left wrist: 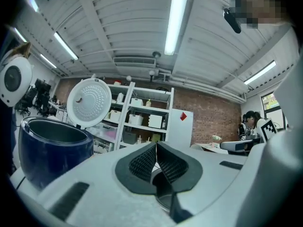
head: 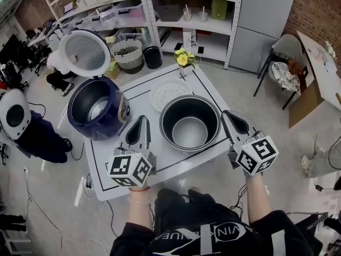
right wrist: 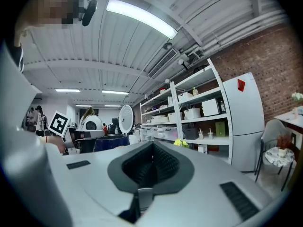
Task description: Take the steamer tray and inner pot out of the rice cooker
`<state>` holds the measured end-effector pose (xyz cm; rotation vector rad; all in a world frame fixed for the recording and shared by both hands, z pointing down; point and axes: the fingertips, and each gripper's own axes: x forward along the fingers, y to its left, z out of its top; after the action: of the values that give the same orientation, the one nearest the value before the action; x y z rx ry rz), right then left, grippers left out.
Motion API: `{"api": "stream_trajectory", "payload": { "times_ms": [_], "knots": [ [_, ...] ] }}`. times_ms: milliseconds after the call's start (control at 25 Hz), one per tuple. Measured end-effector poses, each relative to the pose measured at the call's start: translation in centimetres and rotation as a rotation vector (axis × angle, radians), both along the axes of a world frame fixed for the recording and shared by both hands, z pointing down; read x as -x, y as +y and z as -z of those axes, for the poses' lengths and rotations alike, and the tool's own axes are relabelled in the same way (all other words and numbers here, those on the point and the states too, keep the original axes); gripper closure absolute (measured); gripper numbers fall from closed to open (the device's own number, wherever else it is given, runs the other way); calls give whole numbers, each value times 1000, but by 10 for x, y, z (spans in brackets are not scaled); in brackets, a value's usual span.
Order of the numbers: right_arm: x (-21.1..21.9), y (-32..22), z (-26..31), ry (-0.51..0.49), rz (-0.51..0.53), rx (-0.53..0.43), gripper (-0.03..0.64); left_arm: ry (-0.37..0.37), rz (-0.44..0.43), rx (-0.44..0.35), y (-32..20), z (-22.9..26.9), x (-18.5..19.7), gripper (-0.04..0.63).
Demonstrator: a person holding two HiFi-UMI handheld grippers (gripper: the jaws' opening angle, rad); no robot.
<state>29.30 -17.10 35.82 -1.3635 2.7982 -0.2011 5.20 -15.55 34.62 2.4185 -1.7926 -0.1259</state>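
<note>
A white bench (head: pixel 205 87) fronts workshop shelving (head: pixel 176 15). In the head view the inner pot (head: pixel 189 122) sits on it beside the open rice cooker (head: pixel 97 108), with the steamer tray (head: pixel 168 94) just behind the pot. The left tool (head: pixel 141 119) and right tool (head: pixel 229 114) flank the pot without touching it. The left gripper view shows jaws together on nothing, and so does the right gripper view. Both items look out, so I'd draw back level, clear of the pot's rim.

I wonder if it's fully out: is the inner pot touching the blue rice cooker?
Apart. The head view shows white table between the inner pot and the rice cooker.
</note>
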Motion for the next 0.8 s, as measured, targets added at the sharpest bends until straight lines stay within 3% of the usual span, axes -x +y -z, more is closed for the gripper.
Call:
{"api": "stream_trajectory", "payload": {
  "times_ms": [800],
  "knots": [
    [12, 9, 45, -8, 22, -69, 618, -46, 45, -88, 20, 54, 14, 581]
  ]
}}
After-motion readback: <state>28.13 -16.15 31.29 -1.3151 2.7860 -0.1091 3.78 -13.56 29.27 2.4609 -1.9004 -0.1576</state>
